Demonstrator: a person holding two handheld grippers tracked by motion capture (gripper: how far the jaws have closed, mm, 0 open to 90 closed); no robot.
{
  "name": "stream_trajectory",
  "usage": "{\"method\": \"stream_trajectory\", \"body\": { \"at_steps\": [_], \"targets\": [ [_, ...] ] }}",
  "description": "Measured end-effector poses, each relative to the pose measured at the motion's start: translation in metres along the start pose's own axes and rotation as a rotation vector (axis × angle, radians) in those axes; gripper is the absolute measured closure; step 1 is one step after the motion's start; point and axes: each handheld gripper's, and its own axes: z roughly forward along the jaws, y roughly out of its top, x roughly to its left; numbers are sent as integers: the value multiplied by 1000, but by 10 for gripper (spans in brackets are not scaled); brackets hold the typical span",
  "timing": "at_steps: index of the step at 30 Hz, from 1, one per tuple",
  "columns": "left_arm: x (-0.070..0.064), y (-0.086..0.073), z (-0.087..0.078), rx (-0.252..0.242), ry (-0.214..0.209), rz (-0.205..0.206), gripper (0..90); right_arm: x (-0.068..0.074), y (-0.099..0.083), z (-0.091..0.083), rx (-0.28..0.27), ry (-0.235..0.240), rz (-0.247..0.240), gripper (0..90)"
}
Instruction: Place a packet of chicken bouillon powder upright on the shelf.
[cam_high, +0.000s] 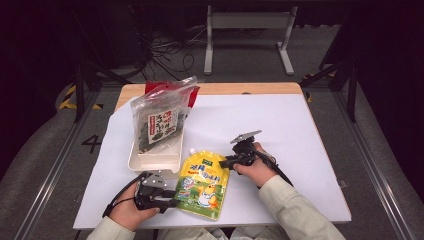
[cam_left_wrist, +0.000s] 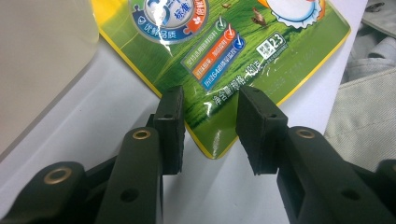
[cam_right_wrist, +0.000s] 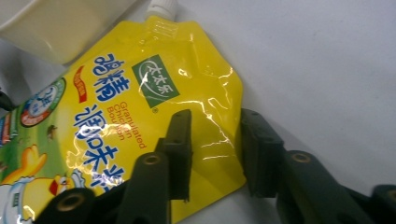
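A yellow and green spouted pouch (cam_high: 202, 182) printed "Granulated Chicken" lies flat on the white table, its white cap pointing away from me. My left gripper (cam_high: 172, 199) is at the pouch's near left edge and stands open. In the left gripper view the green lower corner of the pouch (cam_left_wrist: 224, 56) lies between and beyond the left gripper (cam_left_wrist: 210, 126). At the pouch's upper right edge my right gripper (cam_high: 225, 162) is also open. The yellow side edge of the pouch (cam_right_wrist: 116, 107) runs into the gap of the right gripper (cam_right_wrist: 215, 149).
A white tray (cam_high: 150, 162) stands just beyond the pouch, with a clear bag of dark seaweed (cam_high: 160, 120) leaning in it and a red packet (cam_high: 150, 87) behind. The same tray (cam_left_wrist: 37, 56) is close on the left gripper's left. The white sheet (cam_high: 280, 120) stretches bare to the right.
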Motion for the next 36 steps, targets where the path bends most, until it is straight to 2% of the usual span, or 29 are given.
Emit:
{"method": "stream_trajectory", "body": {
  "at_steps": [1, 4, 6, 9, 10, 12, 15, 18, 21, 26, 28, 32, 36],
  "targets": [
    [0, 0, 0, 1, 0, 1, 632, -1, 0, 0, 5, -19, -14, 811],
    [0, -1, 0, -6, -2, 1, 632, -2, 1, 0, 10, -31, -34, 859],
    [1, -1, 0, -13, -5, -1, 630, -1, 1, -1, 10, -42, -27, 891],
    [1, -1, -1, -18, -4, 3, 631, -2, 2, -2, 10, -36, -16, 892],
    [1, -2, -2, -30, -1, 0, 639, -5, 2, -5, 9, -18, -7, 897],
    [2, -1, -4, -46, 6, -1, 672, -5, 3, -8, 10, -13, -21, 897],
    [2, -1, -4, -53, 3, -11, 653, -1, 4, -13, 0, -26, -57, 898],
    [0, 1, -4, -62, 2, -14, 575, 2, 5, -24, -29, -17, -73, 899],
    [-2, 3, -6, -90, -9, -25, 507, 4, 6, -39, -58, -36, -90, 899],
    [-7, 7, -11, -141, -1, -10, 458, 6, 6, -63, -122, -33, -104, 899],
    [-9, 10, -13, -158, -1, -4, 433, 11, 8, -76, -154, -38, -131, 899],
    [-10, 14, -13, -169, 7, 9, 412, 14, 11, -89, -179, -34, -154, 899],
    [-13, 21, -15, -211, 11, 36, 370, 22, 14, -104, -217, -28, -183, 899]
  ]
}}
